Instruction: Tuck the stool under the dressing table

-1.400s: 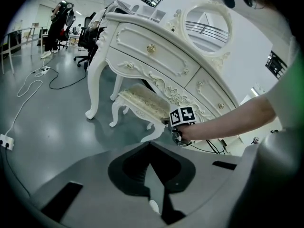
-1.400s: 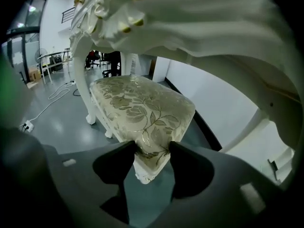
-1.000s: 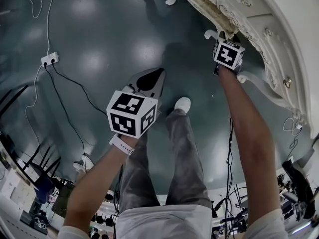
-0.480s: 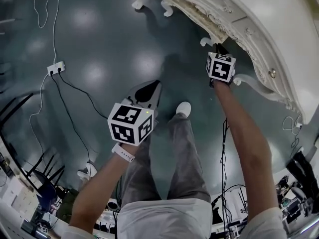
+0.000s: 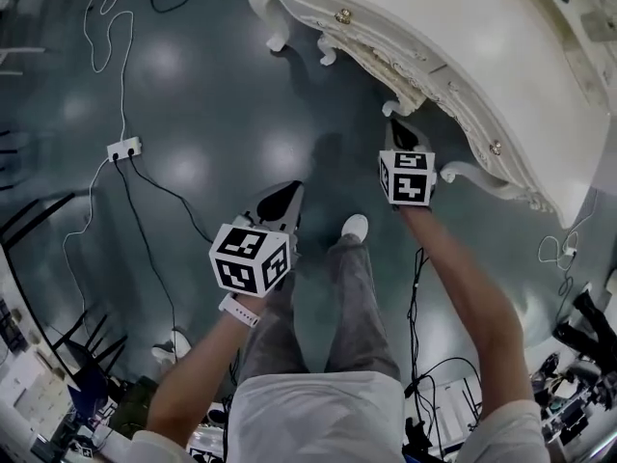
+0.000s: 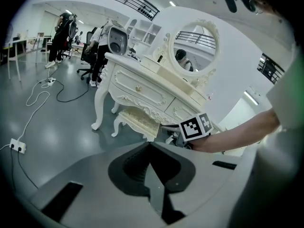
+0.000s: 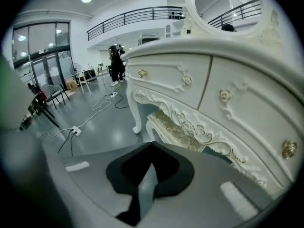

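Stool (image 7: 176,128) under dressing table (image 7: 213,75), beyond right tongs (image 7: 152,145)

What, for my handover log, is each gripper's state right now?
Left gripper: closed, holding nothing.
Right gripper: closed, holding nothing.

White dressing table (image 5: 482,46), cream-gold stool (image 7: 180,131)

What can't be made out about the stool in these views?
- Head view: the stool shows only two legs; the dressing table hides its seat.
- Left gripper view: the right tongs cover its right side.
- Right gripper view: the tongs' own body hides its feet; its back edge is out of sight.
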`<state>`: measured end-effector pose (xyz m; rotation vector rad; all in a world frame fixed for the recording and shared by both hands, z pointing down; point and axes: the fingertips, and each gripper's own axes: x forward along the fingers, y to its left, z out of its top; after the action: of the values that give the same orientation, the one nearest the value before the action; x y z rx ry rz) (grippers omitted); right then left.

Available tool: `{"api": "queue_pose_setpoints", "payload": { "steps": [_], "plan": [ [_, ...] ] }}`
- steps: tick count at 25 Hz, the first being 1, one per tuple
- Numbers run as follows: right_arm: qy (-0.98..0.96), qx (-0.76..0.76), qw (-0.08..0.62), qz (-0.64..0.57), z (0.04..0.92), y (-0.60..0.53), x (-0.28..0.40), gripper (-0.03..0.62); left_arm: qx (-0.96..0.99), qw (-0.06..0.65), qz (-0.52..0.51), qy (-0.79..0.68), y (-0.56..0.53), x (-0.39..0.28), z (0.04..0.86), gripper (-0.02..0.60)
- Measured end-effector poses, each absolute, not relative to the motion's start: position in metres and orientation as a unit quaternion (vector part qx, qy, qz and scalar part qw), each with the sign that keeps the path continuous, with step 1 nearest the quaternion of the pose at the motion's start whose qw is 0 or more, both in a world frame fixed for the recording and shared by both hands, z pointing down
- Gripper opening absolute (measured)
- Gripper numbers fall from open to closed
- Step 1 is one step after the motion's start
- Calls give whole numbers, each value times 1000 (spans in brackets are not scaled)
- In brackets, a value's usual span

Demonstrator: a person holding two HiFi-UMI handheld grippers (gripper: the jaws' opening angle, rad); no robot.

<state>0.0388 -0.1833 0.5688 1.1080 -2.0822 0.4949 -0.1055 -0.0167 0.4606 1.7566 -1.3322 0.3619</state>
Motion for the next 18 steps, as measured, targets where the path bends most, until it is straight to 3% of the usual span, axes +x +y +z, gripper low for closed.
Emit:
{"api": "queue_pose_setpoints", "payload": {
  "steps": [6, 12, 18],
  "plan": [
    [-842, 400, 318, 175, 493, -157, 15, 11, 707, 428, 122, -550, -2, -119, 412, 8],
    [-844, 409, 324, 124, 417, -135, 23, 11, 711, 417, 90, -558, 13, -125, 354, 8],
    [-865, 401, 273, 130, 341, -115, 21, 11, 722, 397, 57, -563, 17, -128, 297, 8]
  ]
}}
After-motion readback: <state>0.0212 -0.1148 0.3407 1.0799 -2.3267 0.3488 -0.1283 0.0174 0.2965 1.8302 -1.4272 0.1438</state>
